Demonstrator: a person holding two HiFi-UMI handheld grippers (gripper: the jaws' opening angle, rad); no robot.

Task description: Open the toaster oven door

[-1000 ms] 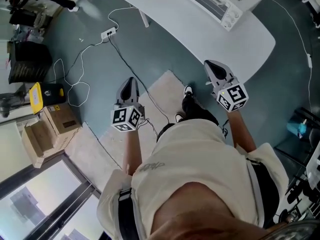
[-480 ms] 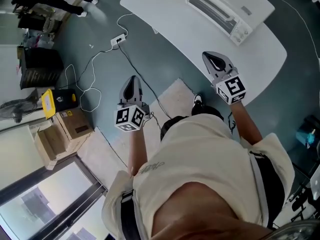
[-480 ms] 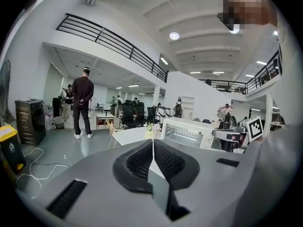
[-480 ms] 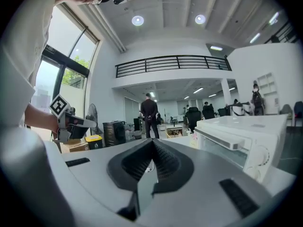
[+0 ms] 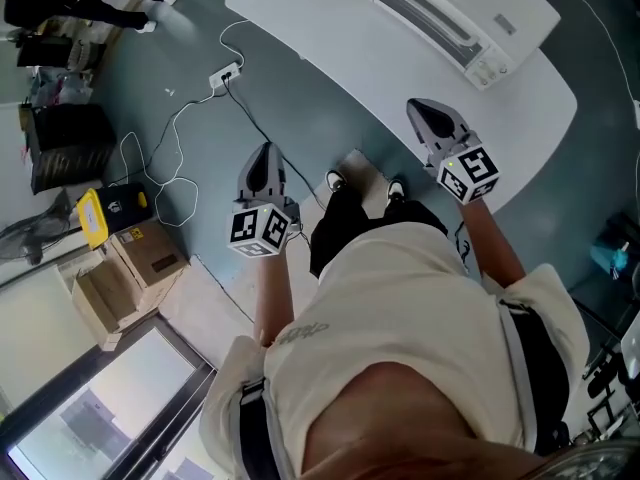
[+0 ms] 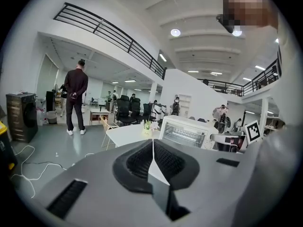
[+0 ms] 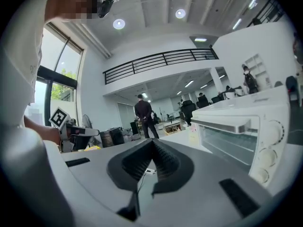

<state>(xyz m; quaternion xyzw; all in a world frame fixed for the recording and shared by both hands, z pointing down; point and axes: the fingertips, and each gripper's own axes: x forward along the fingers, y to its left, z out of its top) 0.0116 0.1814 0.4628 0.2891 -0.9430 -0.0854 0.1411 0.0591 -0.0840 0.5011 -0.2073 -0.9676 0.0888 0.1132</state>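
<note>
White table point(image 5: 330, 58) fills top of head view, floor below it. Toaster oven point(image 5: 460, 18) sits at the table's far right, door shut, handle bar point(image 7: 222, 125) along its top edge. Right gripper point(image 5: 418, 108) held over the table's near edge, short of the oven, jaws pressed together, nothing between them. Left gripper point(image 5: 262, 150) held over the floor, well apart from the oven, jaws likewise closed and empty. Cardboard box point(image 5: 150, 258) on floor at left. Power strip point(image 5: 222, 71) on floor near the table.
</note>
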